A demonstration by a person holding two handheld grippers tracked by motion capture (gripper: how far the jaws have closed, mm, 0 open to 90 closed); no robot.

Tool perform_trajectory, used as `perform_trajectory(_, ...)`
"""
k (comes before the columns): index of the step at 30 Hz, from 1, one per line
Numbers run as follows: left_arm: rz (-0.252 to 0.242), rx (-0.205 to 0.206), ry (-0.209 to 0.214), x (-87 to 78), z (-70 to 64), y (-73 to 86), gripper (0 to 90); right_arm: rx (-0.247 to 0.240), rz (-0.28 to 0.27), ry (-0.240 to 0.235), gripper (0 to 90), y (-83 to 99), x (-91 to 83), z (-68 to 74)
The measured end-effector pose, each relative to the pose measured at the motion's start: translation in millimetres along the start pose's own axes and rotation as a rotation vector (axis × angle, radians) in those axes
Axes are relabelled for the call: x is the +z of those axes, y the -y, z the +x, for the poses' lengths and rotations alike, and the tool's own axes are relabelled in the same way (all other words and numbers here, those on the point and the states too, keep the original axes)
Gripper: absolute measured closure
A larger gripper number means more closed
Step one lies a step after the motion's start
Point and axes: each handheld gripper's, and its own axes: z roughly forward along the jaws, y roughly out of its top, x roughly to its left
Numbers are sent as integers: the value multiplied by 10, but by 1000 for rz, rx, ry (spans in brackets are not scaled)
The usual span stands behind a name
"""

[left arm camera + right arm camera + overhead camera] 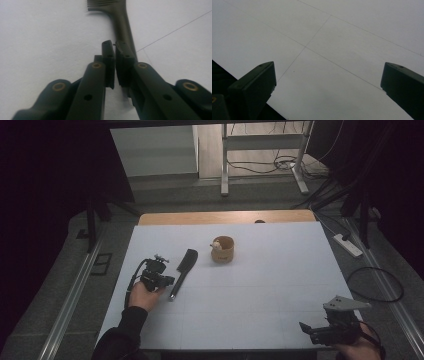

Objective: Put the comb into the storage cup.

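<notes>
A black comb point(183, 269) lies on the white table sheet point(260, 290), toothed head away from me and handle toward me. My left gripper point(169, 282) sits at the near part of that handle. In the left gripper view the jaws of the left gripper point(115, 47) stand pressed together with nothing between them, and the comb handle point(123, 27) runs off under the right-hand jaw. A small round wooden cup point(223, 250) with a pale little figure on its rim stands mid-table. My right gripper point(306, 328) hovers open at the near right edge; the right gripper point(328, 82) has bare sheet between its jaws.
The sheet's front edge point(249, 102) shows just below the right gripper. A wooden table strip point(225, 217) runs along the far side. On the floor lie a power strip point(348, 245) and cables point(375, 282), with a metal frame point(262, 155) beyond.
</notes>
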Motion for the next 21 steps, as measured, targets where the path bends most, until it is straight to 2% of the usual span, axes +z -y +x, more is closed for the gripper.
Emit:
perform_trajectory(4,-19,-10,-1,-51,-29,3,776,-1,-2,0,0,0,-2,2)
perform_trajectory(5,-19,-11,-6,-56,-36,2,714,-2,-2,1,0,0,-2,4)
perform_trajectory(7,-20,-10,-11,-67,-47,0,695,-2,-3,2,0,0,-2,5)
perform_trajectory(15,-54,-7,-25,-116,-90,-32,373,-4,-3,2,0,1,-2,6)
perform_trajectory(16,-53,-5,-25,-119,-90,-36,274,-4,-2,1,0,0,-1,7)
perform_trajectory(21,-48,-15,-4,-132,-81,-65,144,-7,0,2,0,0,0,8)
